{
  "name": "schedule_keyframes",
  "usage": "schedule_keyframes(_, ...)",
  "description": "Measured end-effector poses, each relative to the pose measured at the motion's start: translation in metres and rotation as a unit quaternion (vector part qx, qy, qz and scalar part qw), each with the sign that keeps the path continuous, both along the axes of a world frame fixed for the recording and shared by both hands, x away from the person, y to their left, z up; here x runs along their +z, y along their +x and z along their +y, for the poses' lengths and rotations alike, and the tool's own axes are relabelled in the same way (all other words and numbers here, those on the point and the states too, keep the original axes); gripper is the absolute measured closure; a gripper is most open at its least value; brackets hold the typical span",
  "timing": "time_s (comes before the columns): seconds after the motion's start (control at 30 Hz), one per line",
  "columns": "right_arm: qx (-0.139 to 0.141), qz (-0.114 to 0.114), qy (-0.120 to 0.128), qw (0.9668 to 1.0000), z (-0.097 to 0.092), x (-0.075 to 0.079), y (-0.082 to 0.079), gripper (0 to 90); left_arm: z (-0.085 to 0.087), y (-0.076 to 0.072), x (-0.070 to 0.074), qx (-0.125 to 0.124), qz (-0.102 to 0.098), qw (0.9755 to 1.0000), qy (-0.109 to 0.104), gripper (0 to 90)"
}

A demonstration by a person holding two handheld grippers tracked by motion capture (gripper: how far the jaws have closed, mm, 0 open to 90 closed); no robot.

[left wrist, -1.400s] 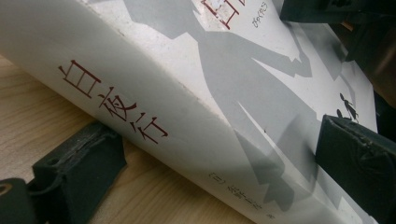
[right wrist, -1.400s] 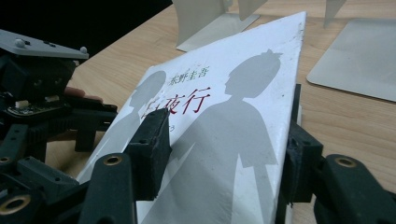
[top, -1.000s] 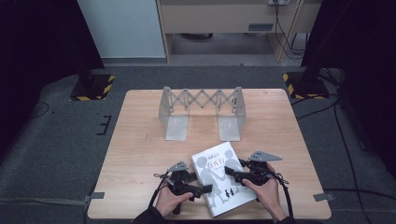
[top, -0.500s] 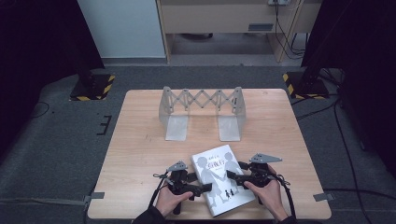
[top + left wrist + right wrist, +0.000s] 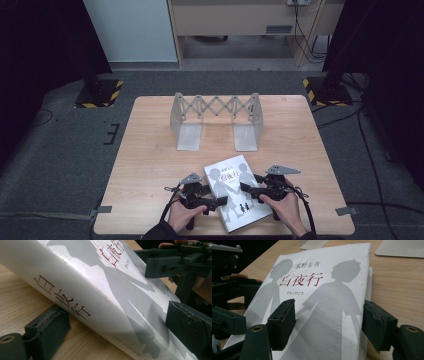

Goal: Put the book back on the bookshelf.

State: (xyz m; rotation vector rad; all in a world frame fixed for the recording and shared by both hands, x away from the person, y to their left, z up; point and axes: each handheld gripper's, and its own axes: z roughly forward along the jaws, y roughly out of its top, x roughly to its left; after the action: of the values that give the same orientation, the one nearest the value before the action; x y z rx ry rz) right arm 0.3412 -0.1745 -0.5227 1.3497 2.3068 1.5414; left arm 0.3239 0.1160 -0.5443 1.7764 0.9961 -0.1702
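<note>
Straddling the spine edge of the book [image 5: 105, 290] with the left fingers [image 5: 47, 327], one pad tucked low against the spine at the lower left of the left gripper view, the other lying over the cover at the right edge of that view; spread wide around the thick edge, though whether actually pressing yet or only bracketing it cannot be told. Hanging the right fingers [image 5: 282, 322] well apart at the opposite side, one pad over the grey figures on the cover, the other just off the page edge above bare wood, gripping nothing. Moving outward, keeping the left gripper [image 5: 216, 202] and the right gripper [image 5: 248, 190] facing each other across the book's lower half in the high view, a hand behind each near the bottom of the frame. Changing very little over the last second: holding both hands almost exactly where the earlier high views have them, and leaving the book in the same spot, lying cover-up and slightly askew at the lower centre of the counter [image 5: 150, 165]. Suggesting, as a judgement, a settling into position for a two-sided pickup rather than a lift already under way. Leaving the expanding metal rack [image 5: 216, 107] standing empty toward the upper middle of the counter, well apart from the book, probably waiting as its destination.
</note>
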Motion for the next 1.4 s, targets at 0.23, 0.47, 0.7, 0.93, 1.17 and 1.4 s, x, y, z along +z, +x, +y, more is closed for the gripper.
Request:
schedule_keyframes(0.23, -0.01, -0.004, 0.006, 0.9999, -0.0004, 0.001, -0.001, 36.6, 0.0011, 0.0012, 0.0002, -0.002, -0.001, 1.0, 0.001, 6.0)
schedule_keyframes(0.47, -0.007, -0.014, 0.006, 0.9999, 0.0004, 0.0034, -0.0013, 40.7, 0.0018, 0.0047, 0.005, -0.018, 0.02, 0.9995, 0.015, 7.1)
schedule_keyframes(0.7, -0.009, -0.011, 0.011, 0.9998, 0.0006, 0.0031, -0.0013, 41.3, -0.0002, 0.0002, 0.0008, -0.005, 0.002, 1.0, 0.002, 5.9)
schedule_keyframes(0.93, -0.011, -0.009, 0.017, 0.9998, -0.001, 0.0011, -0.0007, 41.2, -0.0026, -0.0012, -0.0004, 0.004, 0.001, 1.0, -0.001, 4.0)
schedule_keyframes(1.17, -0.012, -0.005, 0.019, 0.9997, -0.0013, 0.0007, -0.0003, 41.2, -0.0048, -0.003, -0.0001, 0.016, 0.002, 0.9999, 0.0, 3.6)
schedule_keyframes(1.4, -0.013, 0.0, 0.02, 0.9997, -0.0016, 0.0005, 0.0004, 41.2, -0.0047, -0.0026, 0.0, 0.022, 0.002, 0.9998, -0.002, 4.6)
